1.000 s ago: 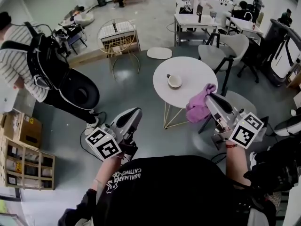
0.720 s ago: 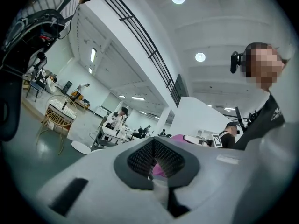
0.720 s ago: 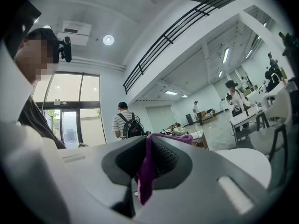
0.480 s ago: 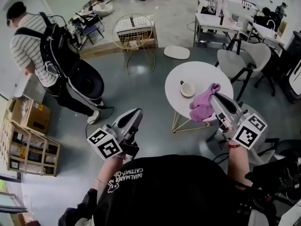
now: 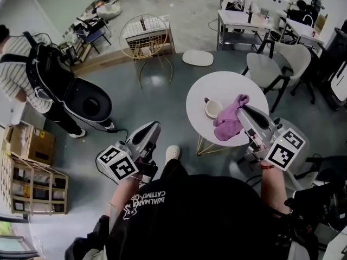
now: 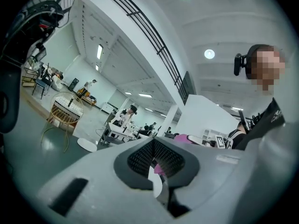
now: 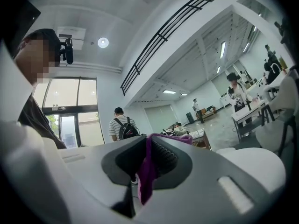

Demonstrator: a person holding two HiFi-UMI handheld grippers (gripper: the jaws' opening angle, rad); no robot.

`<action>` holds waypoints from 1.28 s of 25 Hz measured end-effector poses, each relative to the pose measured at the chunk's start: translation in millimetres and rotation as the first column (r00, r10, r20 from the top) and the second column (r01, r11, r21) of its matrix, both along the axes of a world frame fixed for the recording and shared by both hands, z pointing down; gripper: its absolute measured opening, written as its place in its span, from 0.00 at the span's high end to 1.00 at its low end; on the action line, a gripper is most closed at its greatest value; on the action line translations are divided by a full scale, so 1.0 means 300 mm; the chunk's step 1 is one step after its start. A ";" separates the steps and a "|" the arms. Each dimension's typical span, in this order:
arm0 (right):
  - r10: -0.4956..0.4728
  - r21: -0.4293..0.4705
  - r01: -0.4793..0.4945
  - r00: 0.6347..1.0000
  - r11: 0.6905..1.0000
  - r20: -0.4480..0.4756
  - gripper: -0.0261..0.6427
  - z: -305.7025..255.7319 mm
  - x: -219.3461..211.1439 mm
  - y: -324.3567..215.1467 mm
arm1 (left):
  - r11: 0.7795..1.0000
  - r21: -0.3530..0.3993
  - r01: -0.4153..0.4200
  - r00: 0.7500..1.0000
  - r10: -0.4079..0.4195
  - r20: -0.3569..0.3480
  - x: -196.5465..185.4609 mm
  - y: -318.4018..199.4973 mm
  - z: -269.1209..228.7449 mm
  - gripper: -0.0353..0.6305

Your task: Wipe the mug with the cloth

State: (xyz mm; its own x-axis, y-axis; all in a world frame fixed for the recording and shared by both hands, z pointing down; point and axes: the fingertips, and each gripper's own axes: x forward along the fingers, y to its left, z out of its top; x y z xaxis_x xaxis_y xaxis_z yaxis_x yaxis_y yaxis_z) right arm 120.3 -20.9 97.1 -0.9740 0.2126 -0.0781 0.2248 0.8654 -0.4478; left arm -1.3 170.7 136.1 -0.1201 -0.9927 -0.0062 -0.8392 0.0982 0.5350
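Holding low at left, left gripper jaws pressed together, empty, as before. Mug upright on round table, nearer now. Pink cloth now over tabletop, just right of mug, pinched by right gripper.

Head view steeply down, gripper views level along jaws — close-up

The round counter came nearer, and a white shoe appeared below it. The cloth in the right gripper moved in over the top, apparently ending just beside the mug.
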 end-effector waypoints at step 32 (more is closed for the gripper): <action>0.663 -0.203 -0.666 0.743 0.718 -0.090 0.90 0.317 -0.548 -0.318 | 0.624 -0.080 -0.777 0.627 0.778 -0.022 -0.719 -0.907 0.248 0.94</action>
State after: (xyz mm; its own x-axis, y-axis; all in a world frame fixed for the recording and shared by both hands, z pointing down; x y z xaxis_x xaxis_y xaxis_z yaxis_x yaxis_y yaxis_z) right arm -44.1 -116.2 192.3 -0.8596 -0.5100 -0.0319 -0.3778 0.6763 -0.6323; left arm -217.0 -101.6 210.5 0.6965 -0.7135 0.0760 -0.6288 -0.5559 0.5437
